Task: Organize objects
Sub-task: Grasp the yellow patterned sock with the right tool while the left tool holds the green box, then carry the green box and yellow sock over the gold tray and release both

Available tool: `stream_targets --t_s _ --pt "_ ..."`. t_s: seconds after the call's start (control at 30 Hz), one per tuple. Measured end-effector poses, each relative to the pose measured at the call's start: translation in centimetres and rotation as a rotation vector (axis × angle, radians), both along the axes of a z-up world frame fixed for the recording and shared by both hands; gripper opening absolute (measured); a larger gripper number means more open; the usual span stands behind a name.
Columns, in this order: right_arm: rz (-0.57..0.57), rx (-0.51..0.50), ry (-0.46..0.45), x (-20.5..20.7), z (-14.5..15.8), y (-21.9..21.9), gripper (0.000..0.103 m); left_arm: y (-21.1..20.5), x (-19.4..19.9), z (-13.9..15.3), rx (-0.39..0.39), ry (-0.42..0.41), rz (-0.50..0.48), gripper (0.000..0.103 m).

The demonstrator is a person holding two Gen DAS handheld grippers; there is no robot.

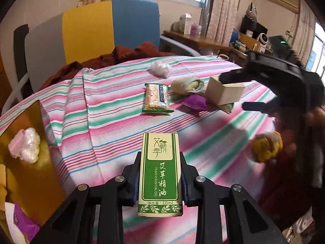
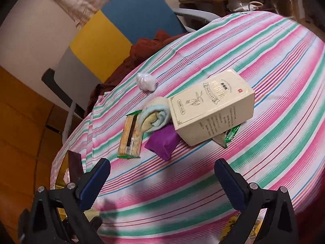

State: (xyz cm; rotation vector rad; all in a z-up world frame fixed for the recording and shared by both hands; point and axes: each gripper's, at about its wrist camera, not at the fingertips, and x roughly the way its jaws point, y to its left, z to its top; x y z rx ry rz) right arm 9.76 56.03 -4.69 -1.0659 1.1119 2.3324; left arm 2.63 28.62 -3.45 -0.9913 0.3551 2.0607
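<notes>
The left hand-held gripper (image 1: 160, 174) clamps a green essential oil box (image 1: 160, 172) above the striped tabletop (image 1: 113, 122), likely mid-carry toward the gold tray (image 1: 40, 174) at near left. The right hand-held gripper (image 2: 162, 174) hovers with fingers spread, empty, near the cream box (image 2: 211, 105); its next move calls for closing on that box.

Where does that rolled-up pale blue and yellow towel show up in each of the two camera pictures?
Left wrist view: rolled pale blue and yellow towel, right of centre, upper half.
Right wrist view: same towel, near centre.
Shared landmark: the cream cardboard box immediately right of it in both.
</notes>
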Motion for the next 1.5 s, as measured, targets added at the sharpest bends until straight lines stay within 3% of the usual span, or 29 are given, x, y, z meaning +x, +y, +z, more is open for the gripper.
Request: stream_targets --t_s 0.27,0.4,0.67,0.73,0.8,0.93,1.03,1.3,1.5 --pt "0.08 0.041 -0.12 2.2 3.2 0.1 0.103 -4.3 0.6 1.6 0.095 -0.019 -0.003 0.03" --pt "0.13 0.116 -0.393 2.3 2.1 -0.6 0.103 -5.8 0.3 1.9 0.132 -0.036 0.022 0.03" --pt "0.221 0.125 -0.643 3.2 -2.5 -1.4 0.101 -7.7 0.4 2.3 0.17 -0.049 0.045 0.03" --pt "0.225 0.136 -0.675 3.5 -2.8 -1.1 0.08 -8.1 0.5 2.3 0.172 -0.05 0.047 0.03" --pt "0.24 0.155 -0.727 3.9 -3.5 -0.8 0.068 -8.3 0.5 2.4 0.176 -0.051 0.052 0.03" --pt "0.276 0.19 -0.716 4.0 -3.5 -1.1 0.053 -8.3 0.5 2.4 0.183 -0.057 0.058 0.03" --pt "0.287 0.24 -0.694 4.0 -3.0 -1.4 0.049 -8.3 0.4 2.3 0.18 -0.055 0.058 0.03" --pt "0.248 0.316 -0.485 5.2 0.7 -1.7 0.049 -9.9 0.2 3.4 0.201 -0.023 0.093 0.03" --pt "0.267 0.392 -0.335 2.7 5.3 -5.8 0.049 -14.0 -2.0 4.4 0.231 -0.016 0.214 0.03"
